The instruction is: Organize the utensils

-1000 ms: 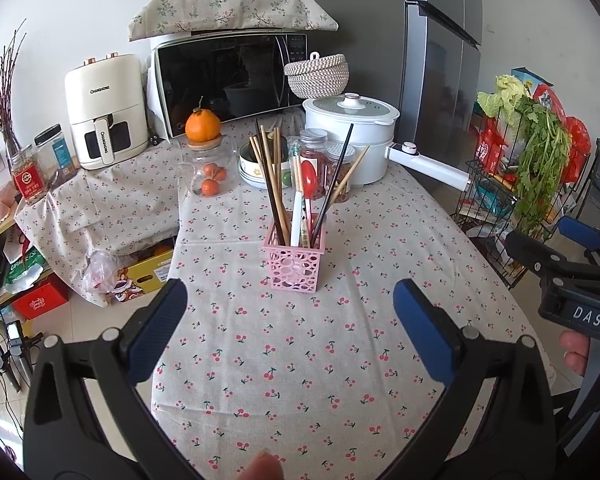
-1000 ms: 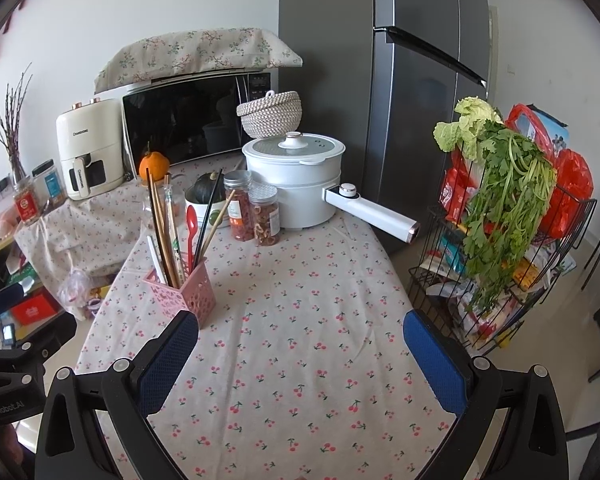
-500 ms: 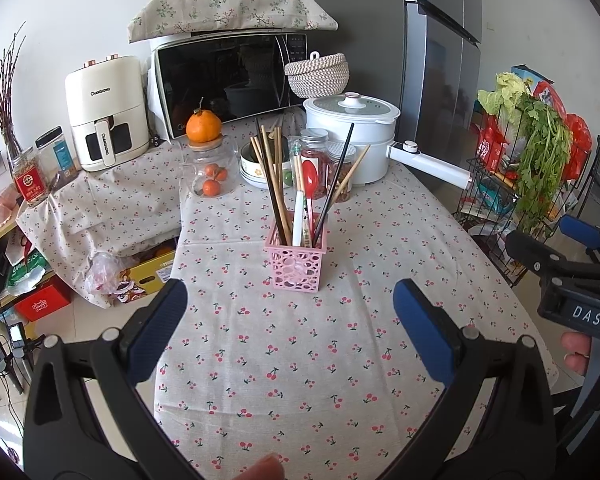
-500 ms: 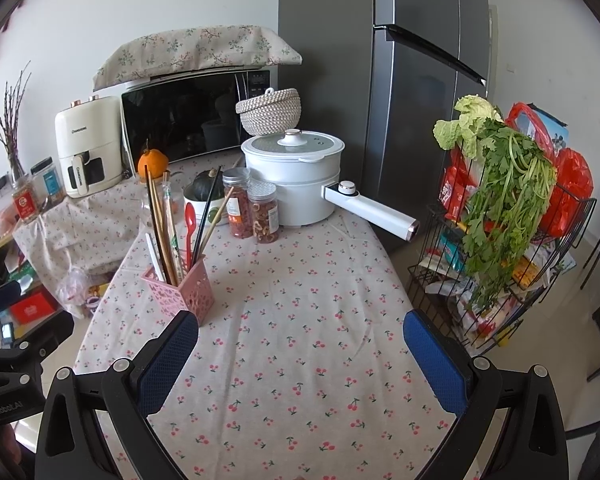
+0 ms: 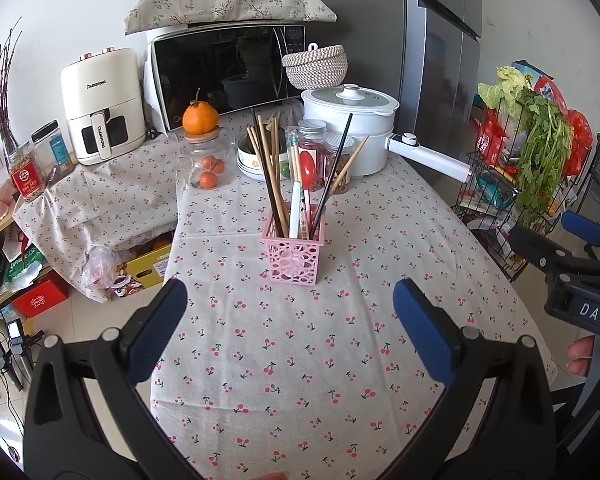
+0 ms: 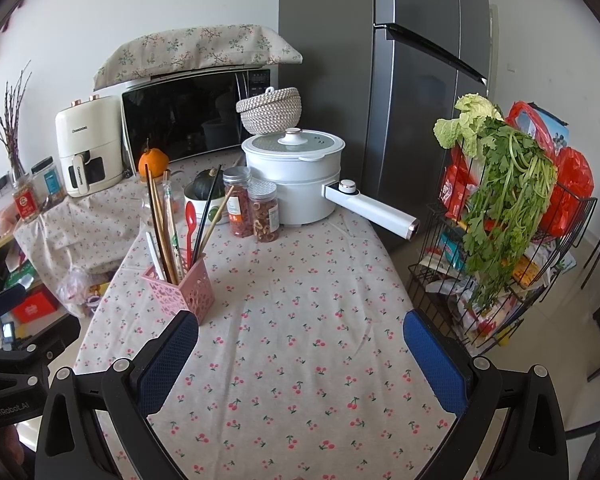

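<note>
A cherry-print tablecloth (image 5: 300, 360) covers the table, carrying a pink utensil holder (image 5: 292, 258), jars (image 6: 252, 208) and white pot (image 6: 296, 184).

Bright, even daylight in both views, shadows soft and faint. Sharp focus, no motion blur. Heavy fisheye: edges bend, black vignette in corners. Mild glare on fridge (image 6: 416, 92) and microwave door (image 5: 224, 74).

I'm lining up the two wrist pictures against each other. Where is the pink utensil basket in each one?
Left wrist: the pink basket sits at the centre of the picture, on the tablecloth, beyond the open left tongs.
Right wrist: the basket is left of centre, just above the left pad of the open right tongs.
Shared landmark: the white pot behind it.
</note>
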`<act>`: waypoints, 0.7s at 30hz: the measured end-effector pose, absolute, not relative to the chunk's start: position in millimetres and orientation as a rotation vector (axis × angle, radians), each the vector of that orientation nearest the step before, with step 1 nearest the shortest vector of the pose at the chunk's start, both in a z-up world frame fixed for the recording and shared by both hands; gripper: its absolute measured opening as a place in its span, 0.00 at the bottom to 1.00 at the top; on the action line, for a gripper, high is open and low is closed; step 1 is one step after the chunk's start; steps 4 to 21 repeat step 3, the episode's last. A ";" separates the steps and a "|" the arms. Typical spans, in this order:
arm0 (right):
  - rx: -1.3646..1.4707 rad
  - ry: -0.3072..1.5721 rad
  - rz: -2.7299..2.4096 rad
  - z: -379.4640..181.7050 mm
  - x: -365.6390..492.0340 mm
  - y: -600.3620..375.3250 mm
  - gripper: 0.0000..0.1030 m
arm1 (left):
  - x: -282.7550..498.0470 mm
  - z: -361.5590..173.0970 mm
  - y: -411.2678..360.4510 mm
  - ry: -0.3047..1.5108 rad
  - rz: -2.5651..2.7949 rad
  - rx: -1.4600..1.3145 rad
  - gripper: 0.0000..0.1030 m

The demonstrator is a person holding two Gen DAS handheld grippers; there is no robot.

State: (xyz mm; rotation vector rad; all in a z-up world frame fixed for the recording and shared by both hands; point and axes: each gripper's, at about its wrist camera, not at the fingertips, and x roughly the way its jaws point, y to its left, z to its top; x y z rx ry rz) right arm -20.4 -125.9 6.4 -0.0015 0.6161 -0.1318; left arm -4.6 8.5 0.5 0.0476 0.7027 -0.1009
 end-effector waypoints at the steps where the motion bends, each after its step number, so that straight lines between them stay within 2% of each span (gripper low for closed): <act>1: -0.001 0.617 -0.131 6.3 -20.6 -125.9 1.00 | -4.0 0.1 8.4 0.706 -0.104 0.046 0.99; 21: 0.005 0.622 -0.131 4.1 -21.6 -127.1 1.00 | -1.2 -1.5 9.7 0.717 -0.118 0.036 0.99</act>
